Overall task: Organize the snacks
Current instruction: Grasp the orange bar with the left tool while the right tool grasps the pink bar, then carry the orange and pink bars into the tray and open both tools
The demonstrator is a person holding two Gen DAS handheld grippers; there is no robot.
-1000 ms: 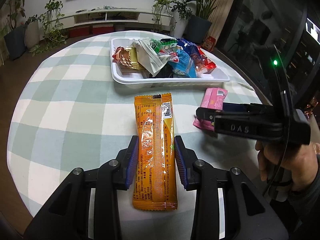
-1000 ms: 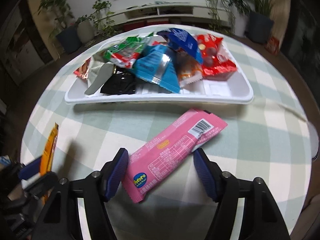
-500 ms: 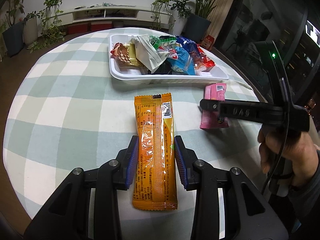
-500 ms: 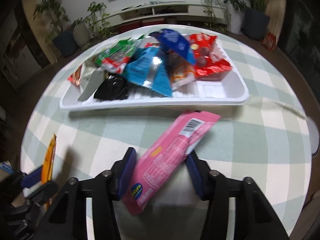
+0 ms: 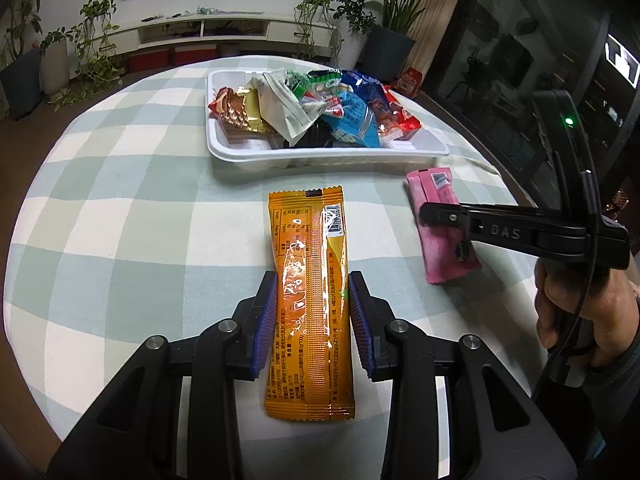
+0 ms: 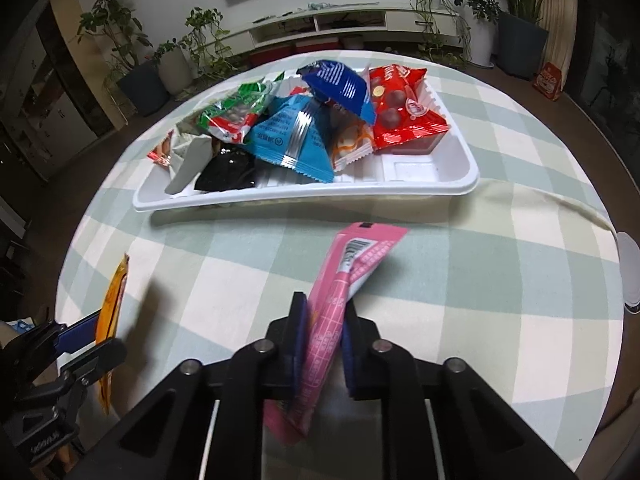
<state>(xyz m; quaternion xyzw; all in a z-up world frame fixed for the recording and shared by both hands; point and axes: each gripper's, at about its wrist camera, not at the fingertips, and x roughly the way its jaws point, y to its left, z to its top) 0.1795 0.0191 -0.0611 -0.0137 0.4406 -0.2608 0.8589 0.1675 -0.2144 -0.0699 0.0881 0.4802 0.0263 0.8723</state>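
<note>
Round bench [image 5: 120,208] under a green-and-white checked cloth, carrying a white tray [image 5: 320,156] at its far side; the tray holds a heap of wrapped snacks, among them a red packet [image 6: 404,112], a dark blue packet [image 6: 340,84], a light blue foil packet [image 6: 292,136], a green-and-red packet [image 6: 236,116], a black packet [image 6: 228,172] and a gold-and-brown packet [image 5: 236,110]. Orange snack bar [image 5: 310,300] lies flat on the cloth, lengthwise toward the tray and short of it; the left hand-held gripper [image 5: 313,292] straddles its middle, blue pads set close against both long edges, though whether they actually press the wrapper cannot be told. Pink snack bar [image 6: 340,308] sits to the right of the orange one, near the tray's front rim but apart from it; the right hand-held gripper [image 6: 325,312] has just been closing and its jaws now pinch the pink wrapper, which stands folded on edge between the pads with its barcode end pointing at the tray. A hand [image 5: 580,312] grips the right tool's handle at the right edge of the left wrist view. Potted plants and a low white shelf unit stand behind the bench
</note>
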